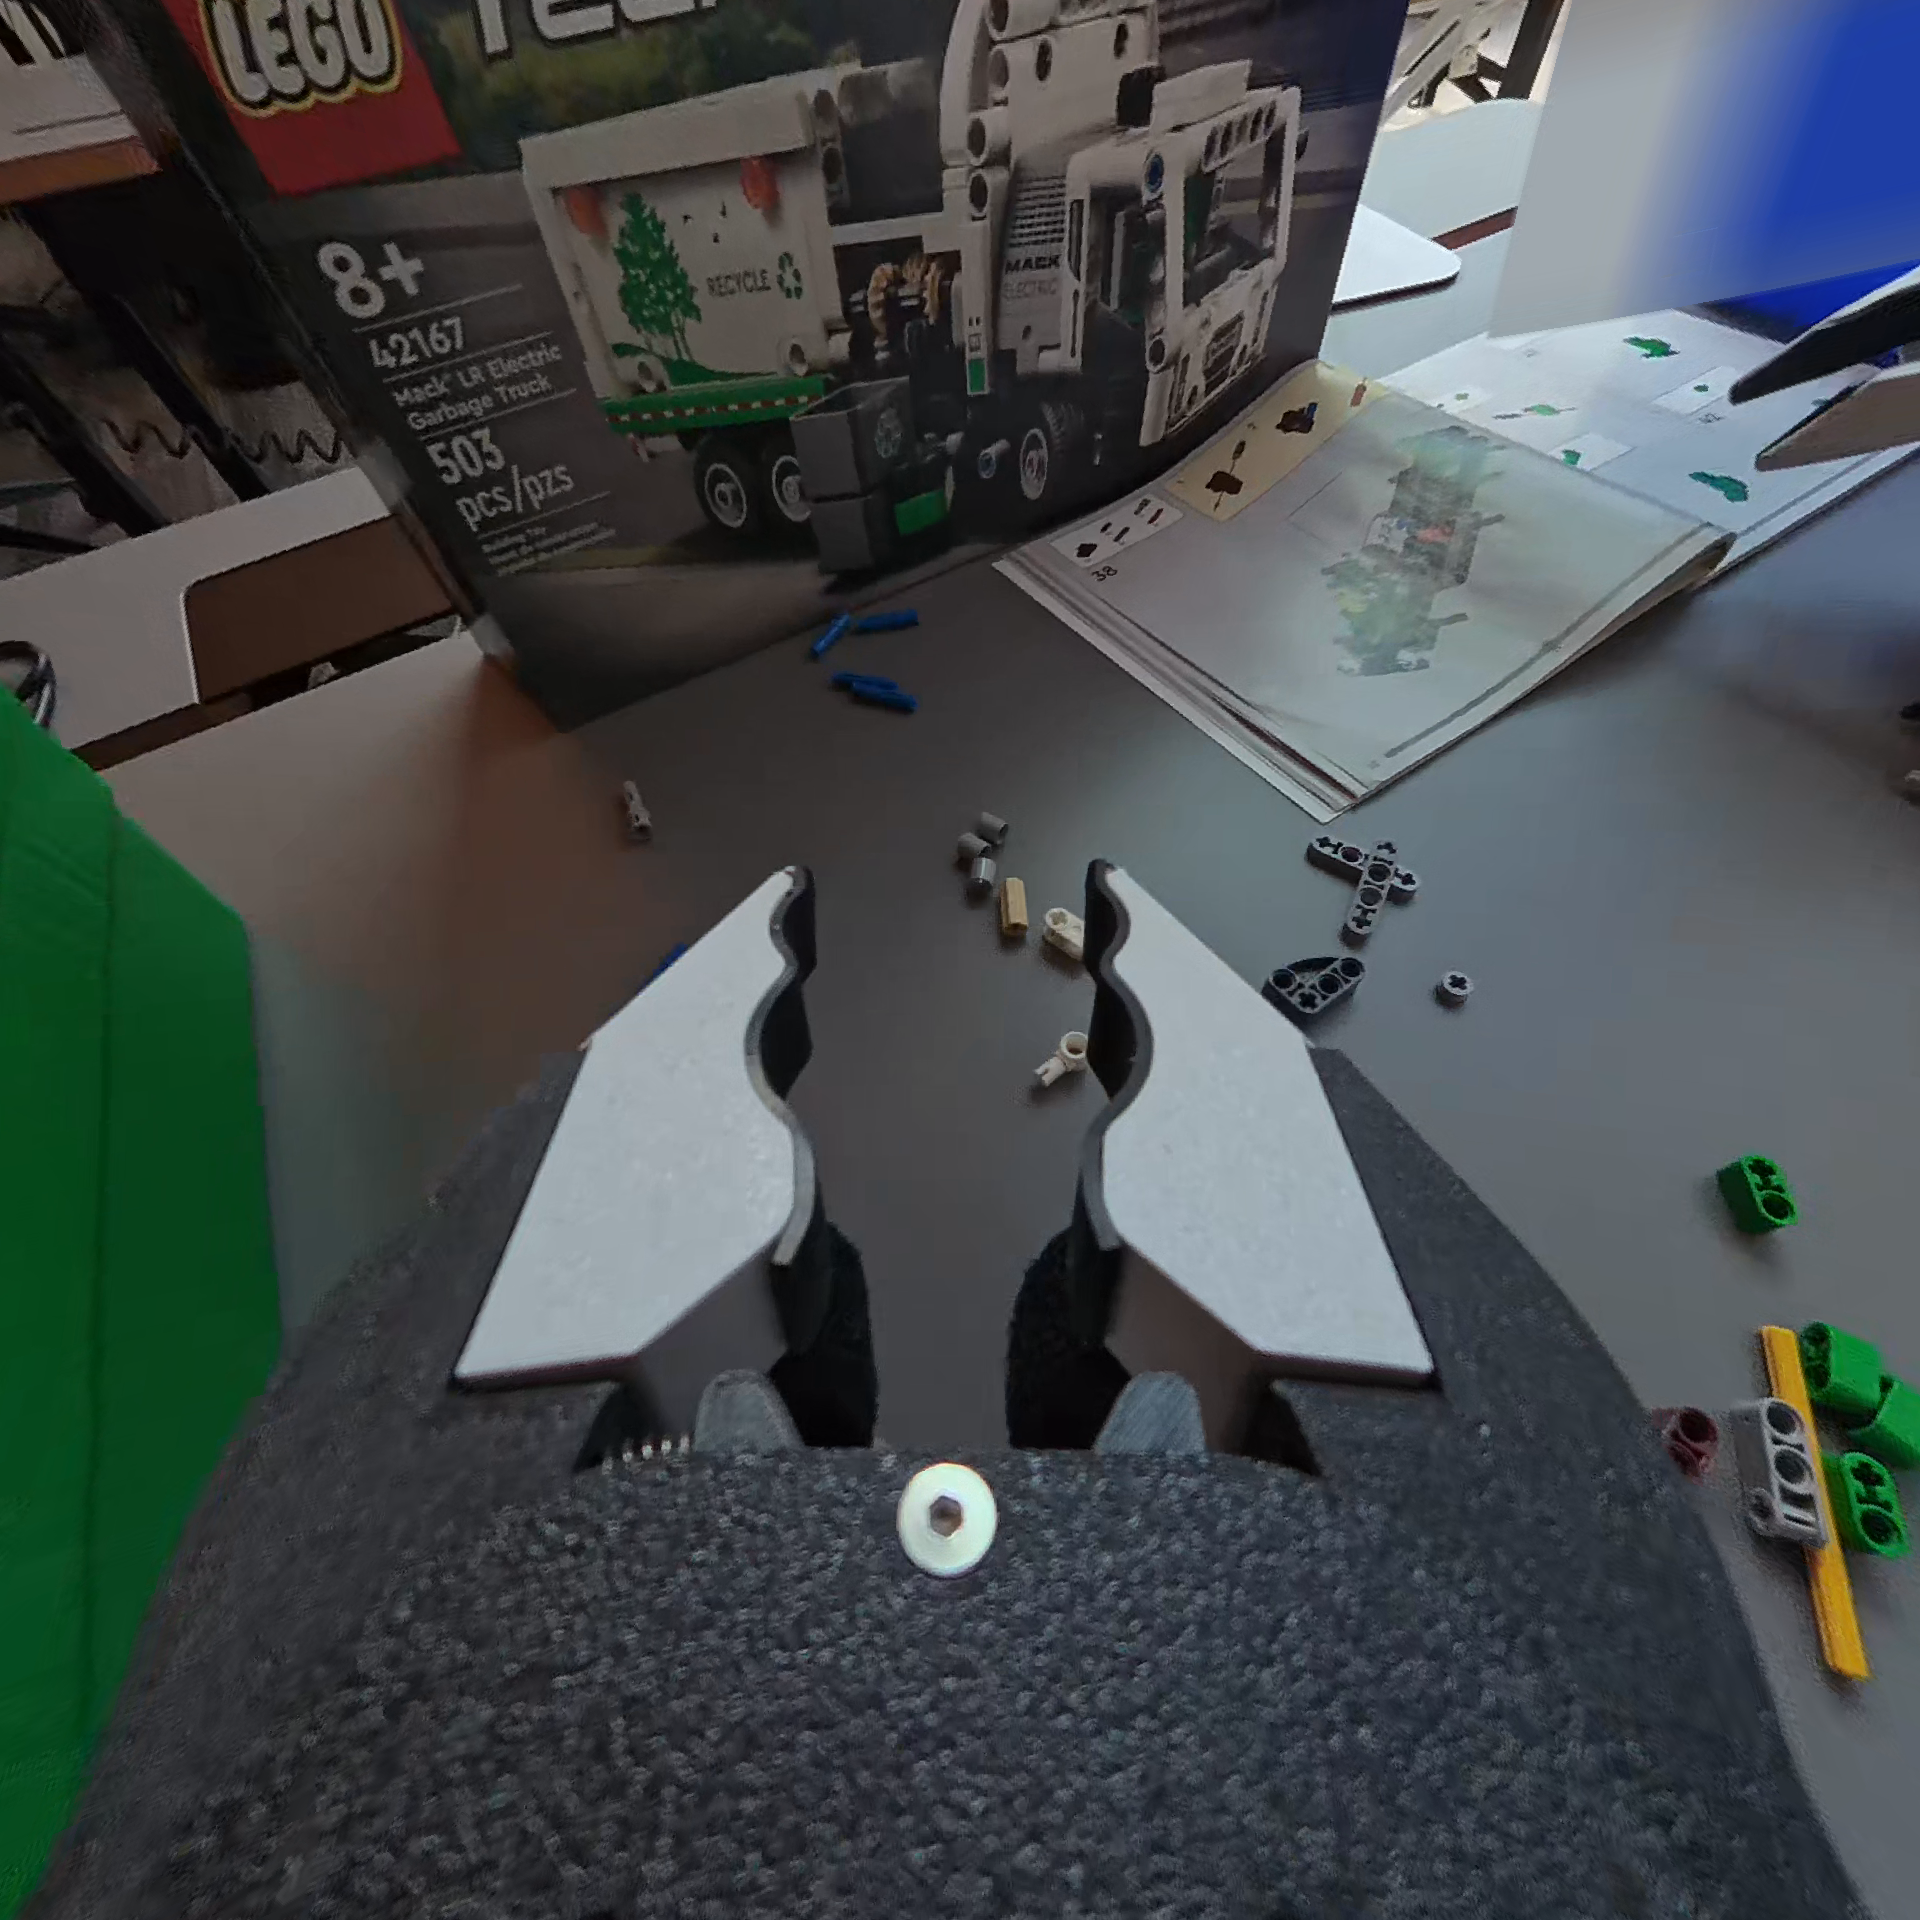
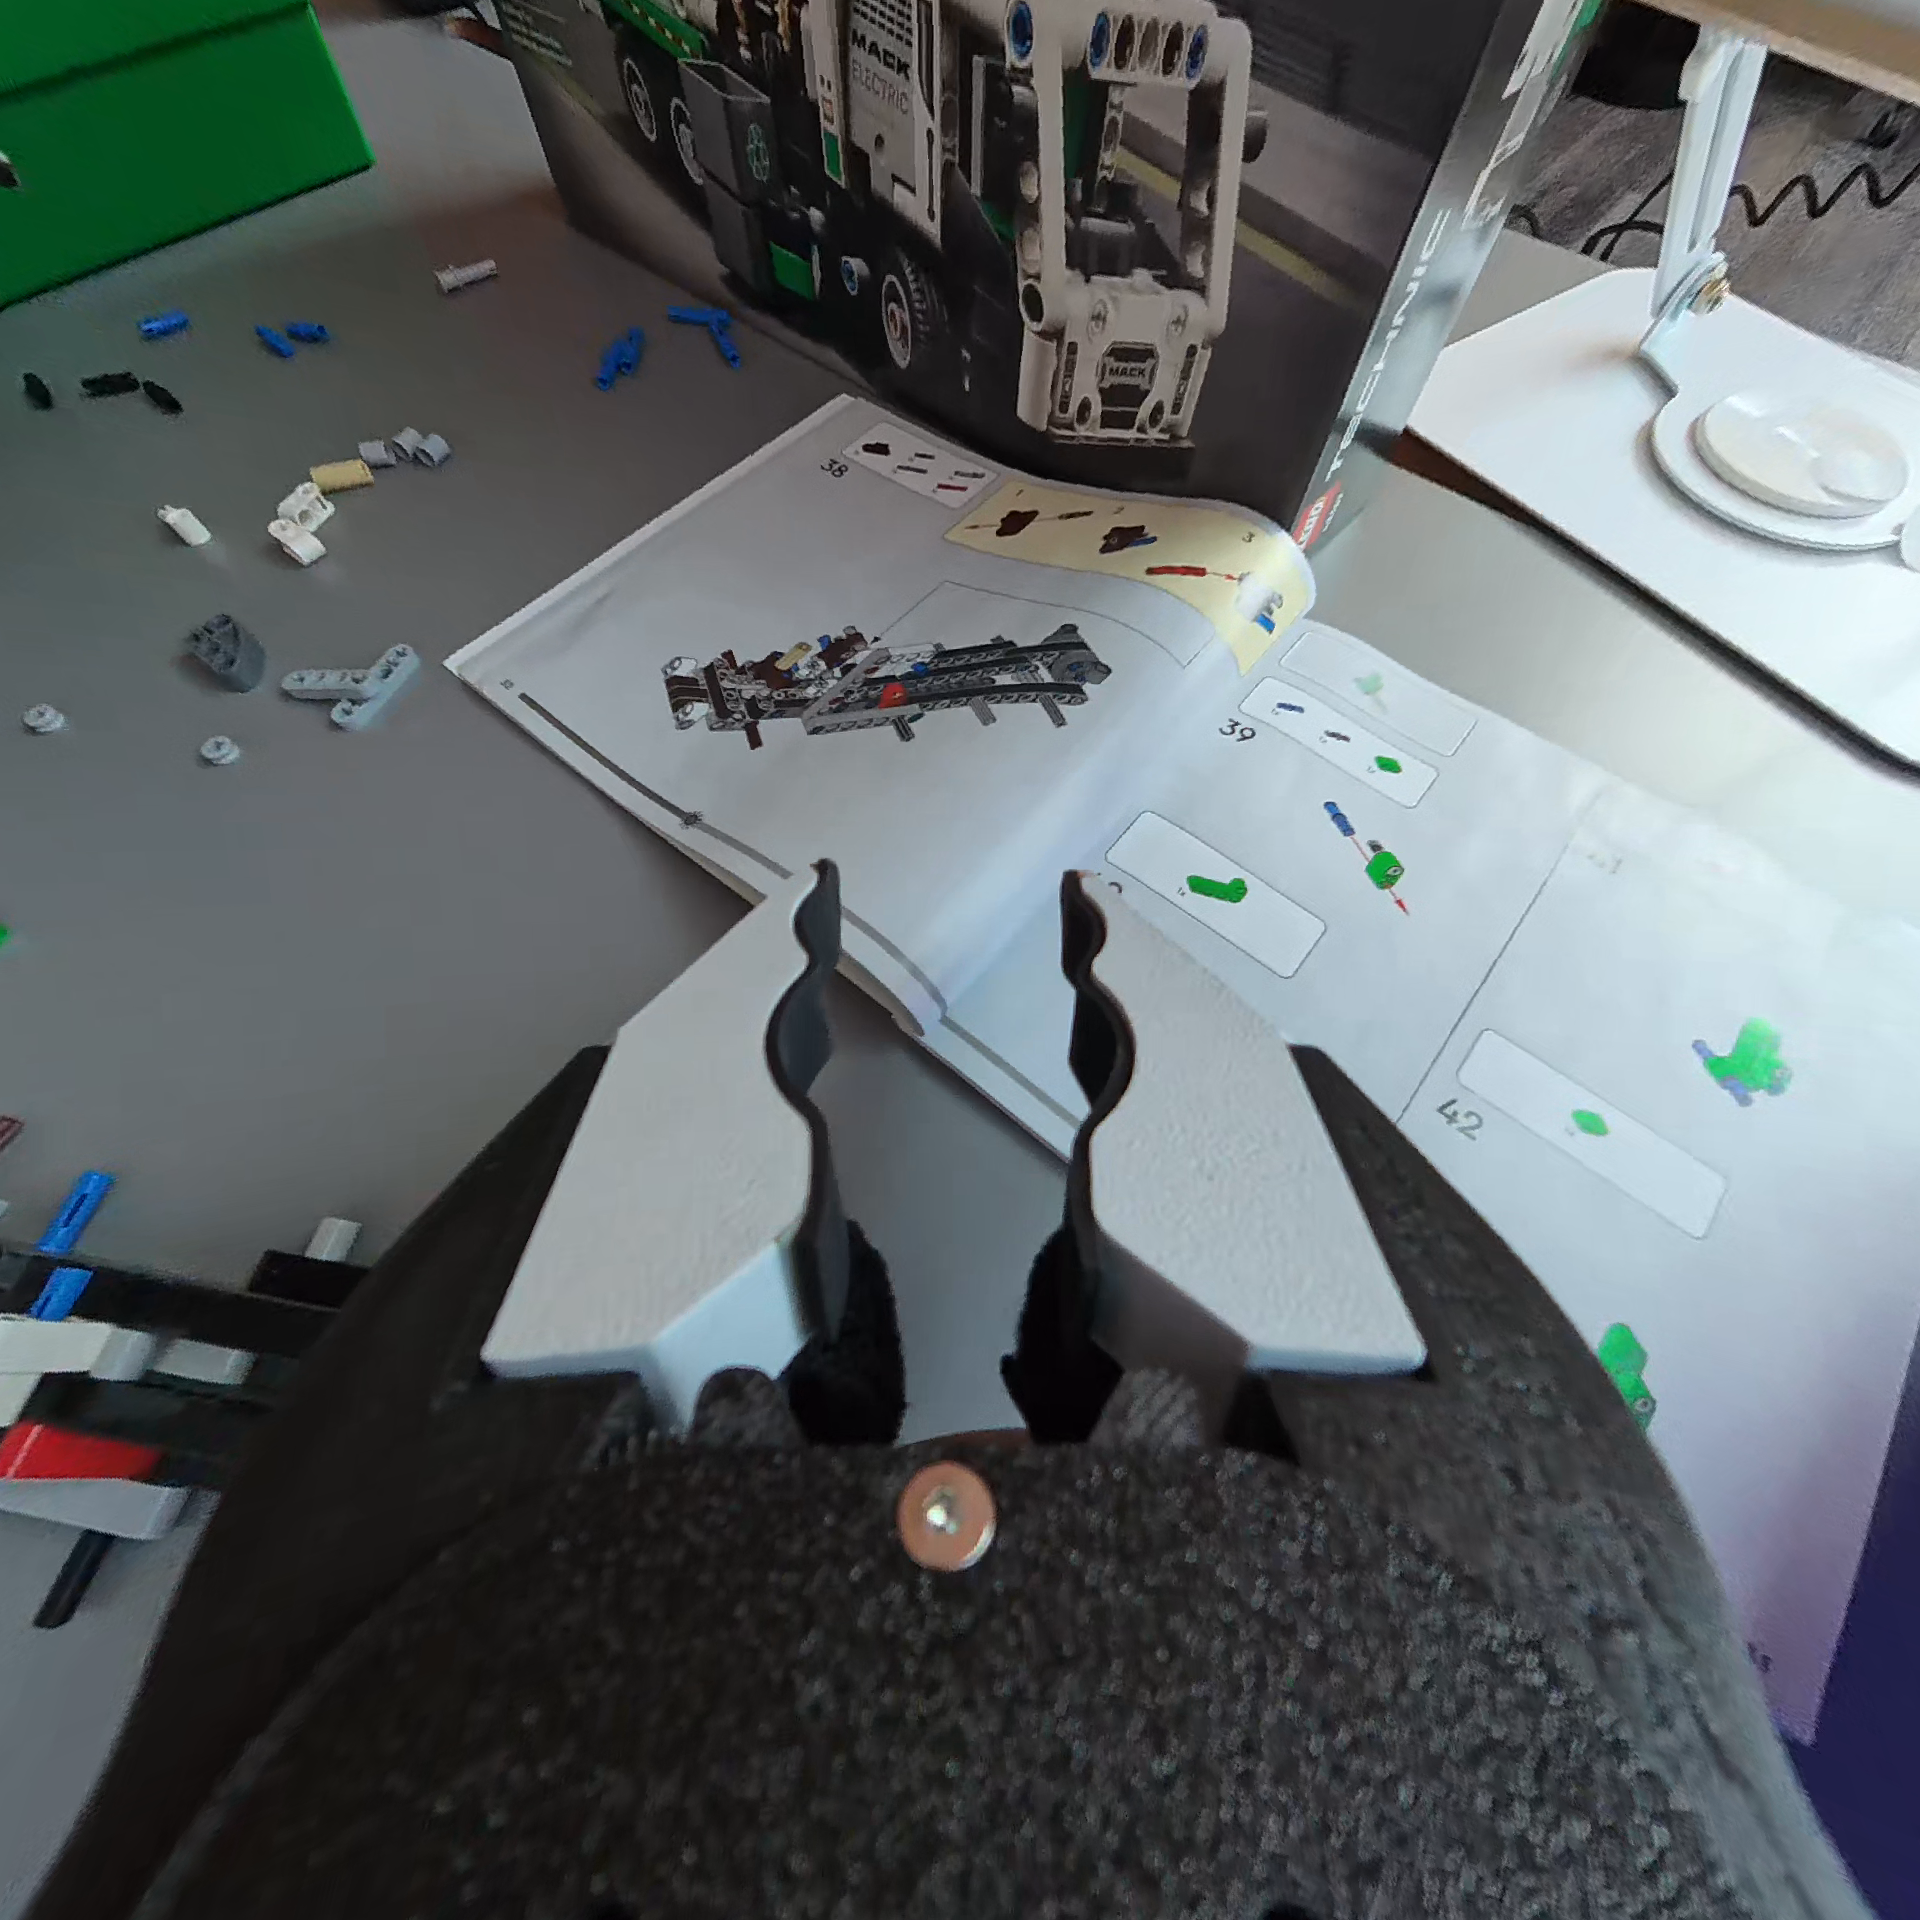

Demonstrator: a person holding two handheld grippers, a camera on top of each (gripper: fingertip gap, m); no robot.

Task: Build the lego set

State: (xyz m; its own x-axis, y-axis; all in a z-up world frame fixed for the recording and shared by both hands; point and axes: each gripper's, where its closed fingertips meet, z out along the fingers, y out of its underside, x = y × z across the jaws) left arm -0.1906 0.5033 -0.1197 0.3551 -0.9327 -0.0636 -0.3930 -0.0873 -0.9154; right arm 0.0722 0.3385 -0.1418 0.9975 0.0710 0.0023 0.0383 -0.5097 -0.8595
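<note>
Left gripper (image 1: 948, 894) and right gripper (image 2: 945, 894): jaws apart, both empty. Loose plastic lego pieces (image 1: 1013, 904) lie mid-tabletop (image 1: 1558, 1039) beside the open paper instruction booklet (image 2: 935, 727). Risk: small round pieces may roll away when nudged.

Office-like desk space: grey tabletop (image 1: 1558, 1039), white monitor stand (image 2: 1766, 457), coiled cables (image 2: 1818, 197).

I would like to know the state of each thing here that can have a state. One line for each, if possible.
left gripper: open, empty, above the table.
right gripper: open, empty, over the booklet's edge.
instruction booklet: open, lying flat.
set box: standing upright behind the booklet.
blue pins: loose, scattered on the table.
partly built frame: lying on the table, unfinished.
</note>
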